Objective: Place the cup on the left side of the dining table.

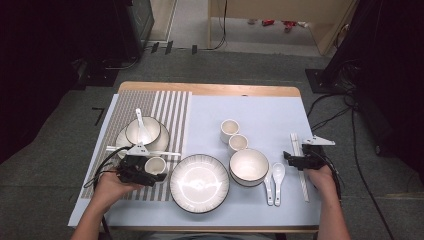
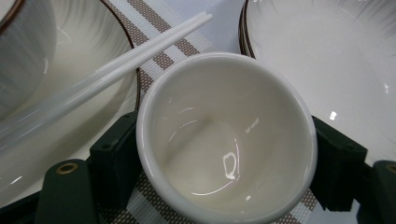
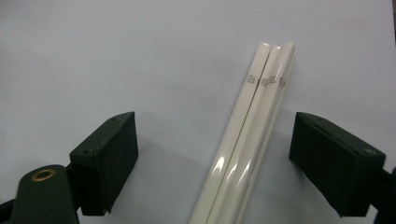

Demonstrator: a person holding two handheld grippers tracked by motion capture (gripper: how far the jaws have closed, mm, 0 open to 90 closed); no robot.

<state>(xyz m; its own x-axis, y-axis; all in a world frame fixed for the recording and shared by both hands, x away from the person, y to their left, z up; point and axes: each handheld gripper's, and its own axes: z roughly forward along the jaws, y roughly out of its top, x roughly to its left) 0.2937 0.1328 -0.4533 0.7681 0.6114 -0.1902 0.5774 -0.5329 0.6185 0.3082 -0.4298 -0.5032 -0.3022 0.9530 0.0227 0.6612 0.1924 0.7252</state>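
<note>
Two hands reach in from the high view's bottom edge over three cups, two bowls, two plates and three spoons on the worktop. Left gripper (image 2: 224,154) view: one cup (image 2: 226,140) sits between its spread jaws on the striped mat, one pad apparently touching. Right gripper (image 3: 212,158) view: spread jaws flank one pair of chopsticks (image 3: 254,121) untouched.

I see a glossy white cup (image 2: 226,140) with no pattern, standing on a placemat (image 1: 165,107) striped brown and white in a fine weave. My left gripper (image 1: 146,172) is black, as is my right gripper (image 1: 290,159). The chopsticks (image 3: 250,135) under my right one are shiny cream-white with small grey marks near their ends. The large plate (image 1: 199,183) is white with faint radial ribbing and a dark brown rim. The sheet (image 1: 260,112) over the surface is pale blue-grey; two spoons (image 1: 273,182) are white.
</note>
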